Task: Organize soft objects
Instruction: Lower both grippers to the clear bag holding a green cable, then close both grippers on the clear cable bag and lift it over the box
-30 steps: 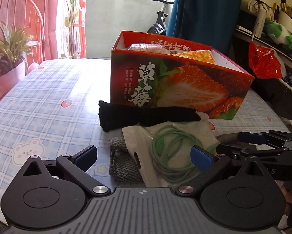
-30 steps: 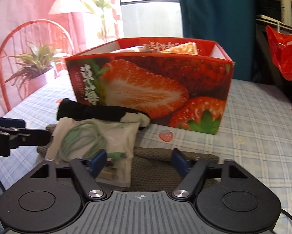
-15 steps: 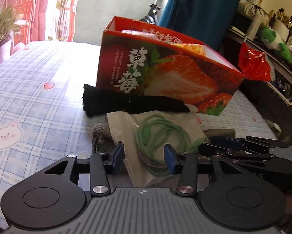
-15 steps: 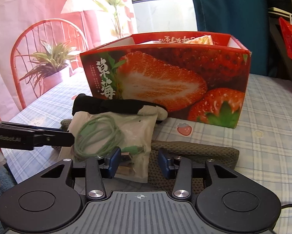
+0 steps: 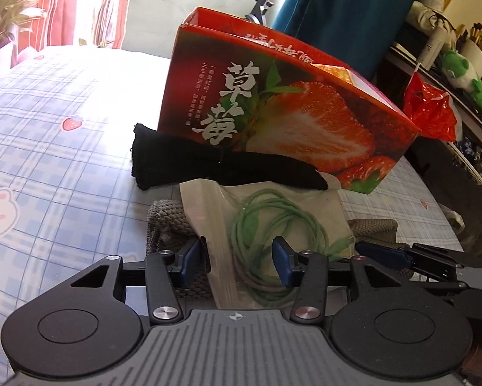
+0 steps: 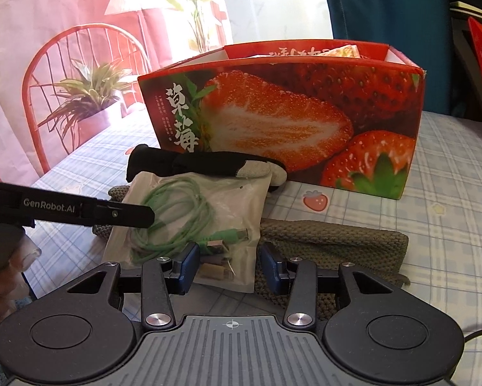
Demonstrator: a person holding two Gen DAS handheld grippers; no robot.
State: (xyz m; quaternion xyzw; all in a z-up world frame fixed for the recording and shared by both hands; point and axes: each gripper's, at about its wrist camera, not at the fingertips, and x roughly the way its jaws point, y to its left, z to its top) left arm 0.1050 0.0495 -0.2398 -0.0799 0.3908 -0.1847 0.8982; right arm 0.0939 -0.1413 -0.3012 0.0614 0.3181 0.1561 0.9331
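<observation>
1. Left wrist view: the left claw (image 5: 237, 262) straddles the near edge of the clear pouch (image 5: 266, 222) of green cable (image 5: 266, 234), its jaws parting slightly and the blue pads (image 5: 189, 262) not visibly pressing. If they lift like this, the slick plastic likely slides out.
2. In the right wrist view the right claw (image 6: 228, 265) is half spread around the pouch's (image 6: 189, 222) lower corner, at centre frame, no clear pinch visible. With both claws on one bag, a mistimed pull could stretch or tear it.
3. Under the pouch lies the olive knitted cloth (image 6: 334, 241), spread toward the right of the frame. A deep bite could catch the knit and drag it along.
4. At mid frame the black glove (image 6: 202, 164) rests against the strawberry box (image 6: 305, 109), touching the pouch's far edge. Sliding the pouch forward may shove it along the checked surface (image 6: 450, 193).
5. Items already show above the box rim, so a dropped pouch might perch on top.
</observation>
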